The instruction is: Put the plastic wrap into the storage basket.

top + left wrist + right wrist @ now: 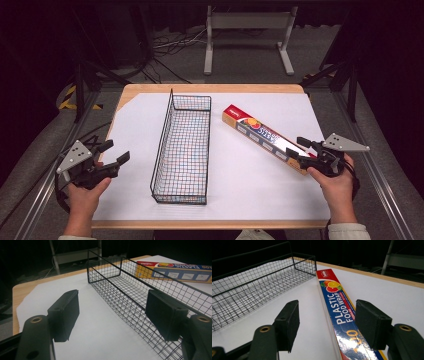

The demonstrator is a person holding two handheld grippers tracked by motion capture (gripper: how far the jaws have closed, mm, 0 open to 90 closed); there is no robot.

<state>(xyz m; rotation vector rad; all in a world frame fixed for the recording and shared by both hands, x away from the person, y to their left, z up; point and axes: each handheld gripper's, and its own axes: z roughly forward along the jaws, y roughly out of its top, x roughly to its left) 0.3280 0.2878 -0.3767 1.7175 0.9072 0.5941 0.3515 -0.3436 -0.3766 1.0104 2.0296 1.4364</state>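
The right gripper (299,148) is positioned at the near end of the plastic food wrap box (262,136), with its fingers (372,325) spread wide and the box end lying between them in the right gripper view; no contact with the carton is visible. The box lies flat and diagonal on the white sheet (240,185) covering the surface, to the right of the wire basket (183,145) and apart from it. Probable fault: the box is long and a grasp at one end places most of its length beyond the fingers, so on lifting, the far end is likely to droop or swing. The carton has a glossy face, which may allow it to twist or slip between the pads if the grip is light. A second risk is crushing the thin cardboard if closure is too firm. If the box is intended for the basket, its diagonal attitude requires turning to match the basket's long axis; otherwise an end could catch on the wire rim. The left gripper (111,152) is held at the left of the basket above the sheet, fingers (65,312) also wide apart and holding nothing. No object lies between the box and the basket. Beyond the surface, a metal stand (247,35) and cables occupy the floor, well clear of the work.
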